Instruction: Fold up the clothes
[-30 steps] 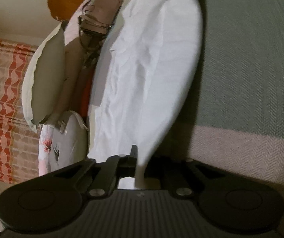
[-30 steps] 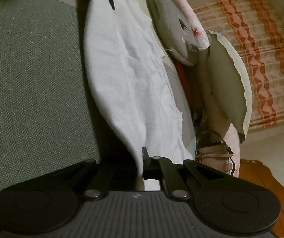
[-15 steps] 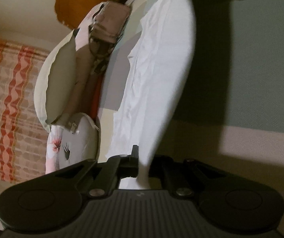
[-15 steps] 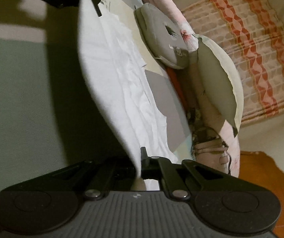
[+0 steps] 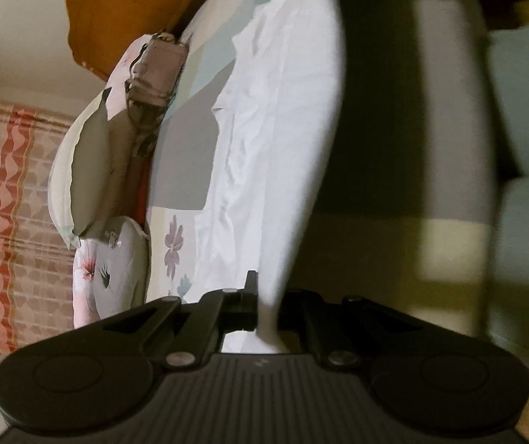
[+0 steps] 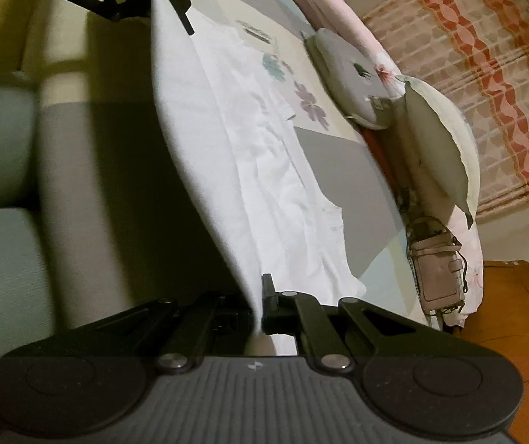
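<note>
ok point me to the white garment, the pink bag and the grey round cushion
white garment [image 6: 264,185], right wrist view, its wrinkled middle
pink bag [image 6: 438,270], right wrist view, its front panel
grey round cushion [image 5: 120,259], left wrist view, its face

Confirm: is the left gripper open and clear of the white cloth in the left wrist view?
No. The left gripper has its fingers shut on the edge of the white cloth.

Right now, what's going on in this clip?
A person holds a gripper in each hand, and both are clamped on one white garment. The left gripper pinches one end and the right gripper the other, so the held edge is stretched between them above the bed while the rest lies on it. Pillows sit along the far side. The fold is not finished.
</note>
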Demonstrator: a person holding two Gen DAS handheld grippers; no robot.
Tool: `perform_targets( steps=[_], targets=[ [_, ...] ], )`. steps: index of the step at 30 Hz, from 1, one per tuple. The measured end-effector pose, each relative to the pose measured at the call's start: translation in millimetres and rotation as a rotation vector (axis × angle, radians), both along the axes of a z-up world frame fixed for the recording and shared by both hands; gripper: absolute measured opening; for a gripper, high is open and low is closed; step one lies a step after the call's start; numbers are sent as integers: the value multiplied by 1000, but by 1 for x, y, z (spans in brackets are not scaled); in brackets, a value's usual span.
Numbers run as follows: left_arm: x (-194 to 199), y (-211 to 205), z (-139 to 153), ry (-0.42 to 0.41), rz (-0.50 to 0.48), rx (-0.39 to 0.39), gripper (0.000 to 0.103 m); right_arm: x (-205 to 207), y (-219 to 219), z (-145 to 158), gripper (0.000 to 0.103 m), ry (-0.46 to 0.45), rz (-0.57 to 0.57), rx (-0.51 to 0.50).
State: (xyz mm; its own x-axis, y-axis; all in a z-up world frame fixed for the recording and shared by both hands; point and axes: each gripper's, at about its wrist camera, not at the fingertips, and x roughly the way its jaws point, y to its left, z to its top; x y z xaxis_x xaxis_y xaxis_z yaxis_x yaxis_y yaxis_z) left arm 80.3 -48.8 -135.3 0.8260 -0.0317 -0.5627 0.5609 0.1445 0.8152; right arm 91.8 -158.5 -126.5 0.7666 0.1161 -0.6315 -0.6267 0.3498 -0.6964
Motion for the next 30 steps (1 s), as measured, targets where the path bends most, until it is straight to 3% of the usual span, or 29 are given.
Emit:
perform_targets(
  steps=[8, 11, 13, 16, 18, 21, 24, 26, 30],
  targets=[
    [-19, -2, -20, 20, 38, -18, 4, -21, -3, -18, 7, 60, -79, 72],
    [-25, 1, -20, 69, 78, -49, 10, -24, -9, -20, 12, 113, -119, 124],
    [-35, 9, -14, 111, 100, -90, 8, -26, -16, -17, 19, 153, -141, 165],
    [-45, 32, 6, 241, 183, -213, 11, -31, -39, -6, 22, 239, -197, 244],
    [-48, 52, 24, 339, 244, -323, 11, -32, -52, 6, 27, 246, -234, 307],
    [-46, 76, 50, 331, 328, -458, 11, -34, -72, 24, 42, 257, -289, 402],
    [-28, 90, 67, 284, 388, -590, 11, -34, -91, 41, 48, 261, -343, 501],
    [-7, 89, 65, 280, 424, -656, 14, -23, -90, 46, 53, 238, -369, 591],
    [20, 86, 40, 351, 497, -725, 14, 5, -77, 33, 55, 297, -414, 761]
  ],
)
